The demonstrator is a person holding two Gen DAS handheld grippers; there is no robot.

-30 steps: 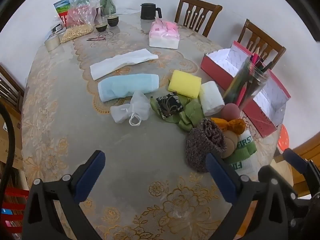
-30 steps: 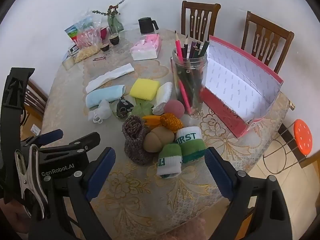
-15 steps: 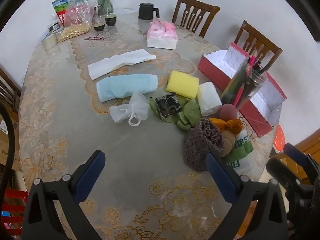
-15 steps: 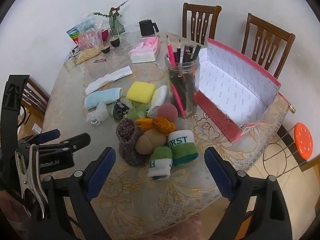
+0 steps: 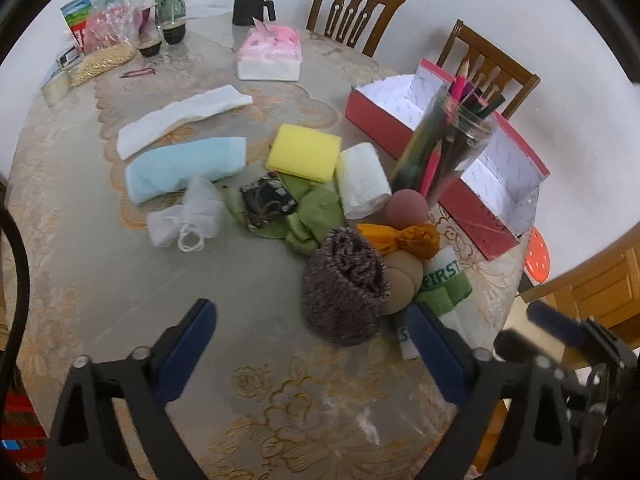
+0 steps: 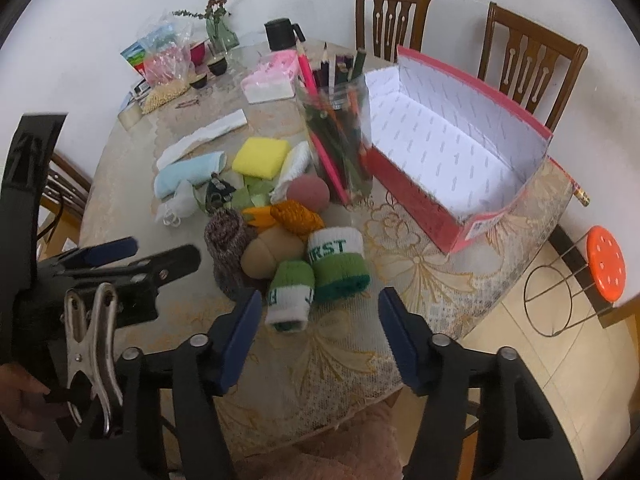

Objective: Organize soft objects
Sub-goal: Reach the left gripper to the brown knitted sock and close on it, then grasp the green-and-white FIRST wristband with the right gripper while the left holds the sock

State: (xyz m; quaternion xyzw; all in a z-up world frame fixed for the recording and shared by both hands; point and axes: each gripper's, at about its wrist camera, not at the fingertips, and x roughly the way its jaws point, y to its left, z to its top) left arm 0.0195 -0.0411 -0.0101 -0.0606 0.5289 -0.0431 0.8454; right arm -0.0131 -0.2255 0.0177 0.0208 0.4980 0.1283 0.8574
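Both wrist cameras are looking down and forward across the table (image 5: 100,280), each taking the red box (image 5: 460,200) (image 6: 420,208) as a marker. The left view is sitting well left of the box, facing it across the pile of soft things. The right view is hanging nearer the box, off the table's near edge, facing the far chairs. Both are sharing the pencil jar (image 5: 448,148) (image 6: 340,140) beside the box.

Rolled brown knit sock (image 5: 345,285): near, upright | green-white wristbands (image 6: 316,276): right of it | yellow sponge (image 5: 304,153), blue towel roll (image 5: 186,169): far-left
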